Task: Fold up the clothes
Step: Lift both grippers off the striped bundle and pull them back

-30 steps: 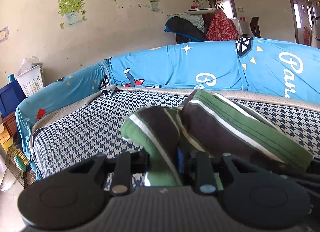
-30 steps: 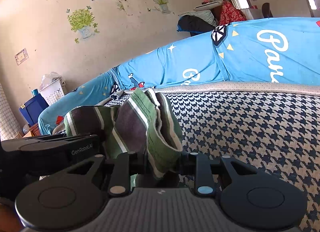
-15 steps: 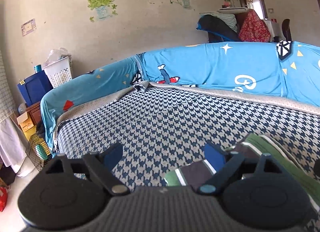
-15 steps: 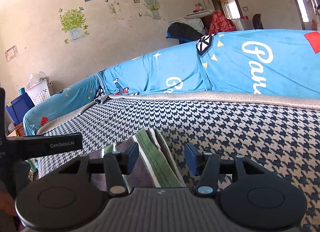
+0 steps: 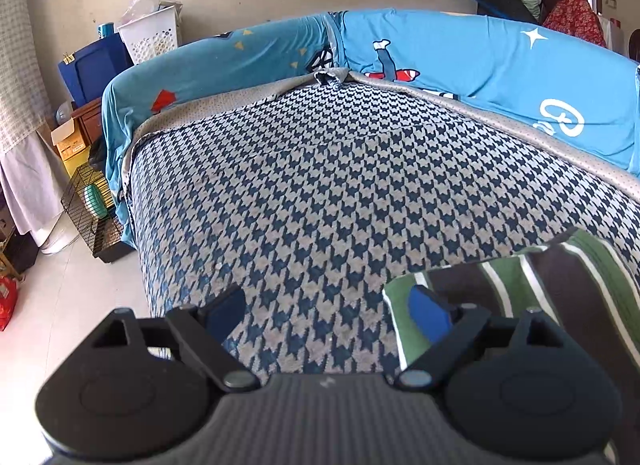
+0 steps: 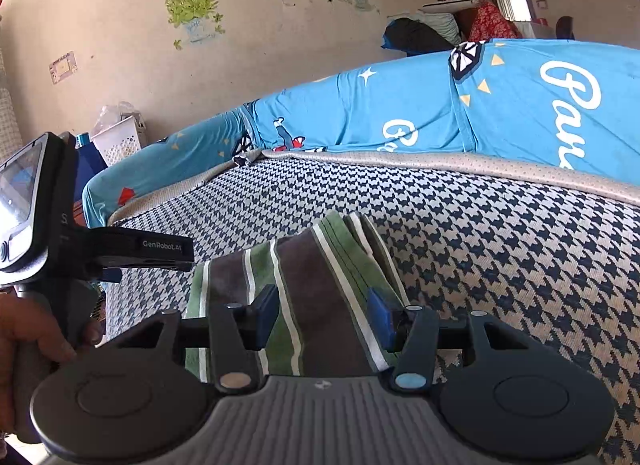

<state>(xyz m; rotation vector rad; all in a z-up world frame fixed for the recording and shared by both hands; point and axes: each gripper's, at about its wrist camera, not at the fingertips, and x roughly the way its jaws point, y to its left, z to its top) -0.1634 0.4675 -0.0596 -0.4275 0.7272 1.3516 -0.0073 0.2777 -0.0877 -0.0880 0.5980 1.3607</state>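
The left gripper [image 5: 326, 311] stands wide open with nothing between its jaws; they have just been opening. Its right blue pad [image 5: 430, 315] is over the corner of the striped garment [image 5: 532, 297]. The right gripper [image 6: 322, 315] is half open, its jaws have just been opening, and the garment lies between the pads without being pressed. A hand [image 6: 24, 339] holds the left tool at the left edge of the right wrist view.

The green, dark and white striped garment lies folded on the houndstooth cover [image 5: 340, 185], at the near side of the sofa seat. The cover is blue and grey and spreads over the whole seat. Behind it a blue sheet [image 6: 500, 105] with white letters covers the backrest and the armrest. To the left, on the pale floor [image 5: 76, 289], there is a small wire cage [image 5: 90, 211]. Further back stand a white basket [image 5: 154, 33] and a blue box [image 5: 94, 69]. The far wall [image 6: 260, 45] carries plant stickers [image 6: 192, 11].
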